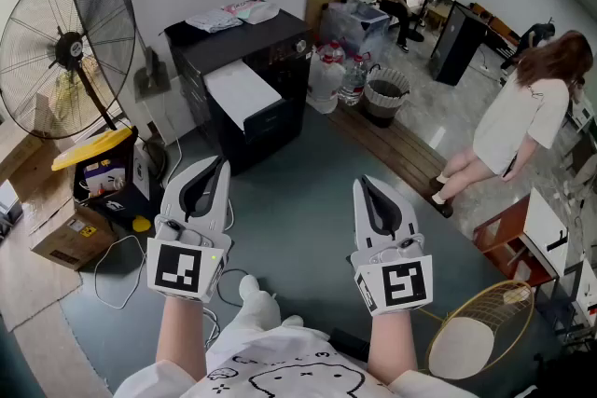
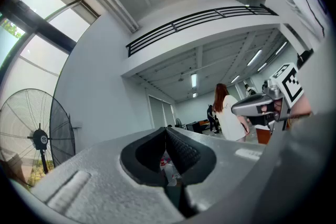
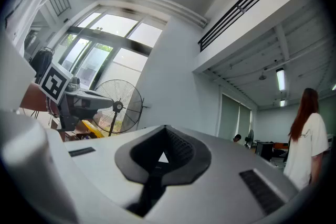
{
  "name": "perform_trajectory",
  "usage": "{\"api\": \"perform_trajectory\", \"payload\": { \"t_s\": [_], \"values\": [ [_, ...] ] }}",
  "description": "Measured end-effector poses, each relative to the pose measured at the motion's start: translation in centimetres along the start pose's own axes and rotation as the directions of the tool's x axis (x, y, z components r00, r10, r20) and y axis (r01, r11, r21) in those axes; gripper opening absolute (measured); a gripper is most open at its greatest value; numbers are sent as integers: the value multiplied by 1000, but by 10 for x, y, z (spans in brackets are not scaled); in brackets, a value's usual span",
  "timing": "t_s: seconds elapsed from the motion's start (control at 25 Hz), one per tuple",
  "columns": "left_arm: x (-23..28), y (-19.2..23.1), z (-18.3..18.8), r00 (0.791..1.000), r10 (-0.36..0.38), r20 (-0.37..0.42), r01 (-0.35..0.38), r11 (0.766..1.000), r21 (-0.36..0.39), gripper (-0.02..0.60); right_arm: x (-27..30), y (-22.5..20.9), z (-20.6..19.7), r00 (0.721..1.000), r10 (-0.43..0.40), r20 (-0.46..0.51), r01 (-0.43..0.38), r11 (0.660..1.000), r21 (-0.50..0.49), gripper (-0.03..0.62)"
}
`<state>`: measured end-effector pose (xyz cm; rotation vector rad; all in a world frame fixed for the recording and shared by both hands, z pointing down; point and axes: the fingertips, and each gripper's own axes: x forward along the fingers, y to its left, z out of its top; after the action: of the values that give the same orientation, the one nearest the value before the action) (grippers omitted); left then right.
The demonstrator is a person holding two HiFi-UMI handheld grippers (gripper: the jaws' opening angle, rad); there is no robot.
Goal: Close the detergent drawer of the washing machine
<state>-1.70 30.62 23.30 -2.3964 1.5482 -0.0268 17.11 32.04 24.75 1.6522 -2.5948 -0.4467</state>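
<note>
Left gripper (image 1: pixel 217 165) and right gripper (image 1: pixel 366 185) level, side by side — both jaws closed, nothing between them. Dark cabinet (image 1: pixel 280 51) well ahead.

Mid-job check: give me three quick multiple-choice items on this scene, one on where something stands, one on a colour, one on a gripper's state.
1. Where is the standing fan in the head view?
A) at the far left
B) at the far right
C) between the two grippers

2. What colour is the lid below the fan?
A) yellow
B) red
C) green

3. How do the jaws of the right gripper stand?
A) wide apart
B) closed on a bottle
C) together, with nothing held

Answers: 1 A, the fan sits against the head view's left edge. 2 A, the lid is plainly yellow. 3 C, the right gripper view shows the pads meeting with nothing between them.
</note>
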Motion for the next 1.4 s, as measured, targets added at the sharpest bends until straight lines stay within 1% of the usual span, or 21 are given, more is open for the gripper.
{"api": "perform_trajectory", "payload": {
  "t_s": [0.36,0.44,0.56,0.6,0.68,0.8,0.84,1.04,1.24,1.4],
  "values": [
    [14,3,-7,1000,-2,-9,2,1000,9,17,14,0,-11,1000,16,-20,-16,1000,-2,-2],
    [17,8,-11,1000,3,-13,-3,1000,3,17,21,2,-14,999,24,-22,-23,999,23,-2],
    [20,20,-19,1000,18,-15,-18,1000,-17,17,34,7,-20,998,52,-24,-49,994,97,0],
    [22,24,-21,1000,22,-15,-23,1000,-22,17,39,9,-23,998,63,-30,-60,992,114,8],
    [25,32,-24,999,30,-13,-30,999,-24,17,50,13,-26,995,88,-38,-82,987,142,107],
    [37,45,-28,999,36,-14,-37,999,-29,17,68,15,-29,994,106,-41,-98,982,163,214],
    [41,50,-30,999,41,-13,-42,999,-33,17,74,14,-32,993,108,-46,-98,980,170,232],
    [65,79,-39,998,58,8,-58,998,-33,17,111,12,-48,991,112,-73,-95,973,209,236],
    [93,109,-54,998,59,-4,-59,997,-48,17,153,6,-71,989,99,-106,-64,956,287,236],
    [118,130,-70,998,58,-10,-58,996,-63,17,187,4,-88,987,106,-123,-63,948,313,236]
  ]
}}
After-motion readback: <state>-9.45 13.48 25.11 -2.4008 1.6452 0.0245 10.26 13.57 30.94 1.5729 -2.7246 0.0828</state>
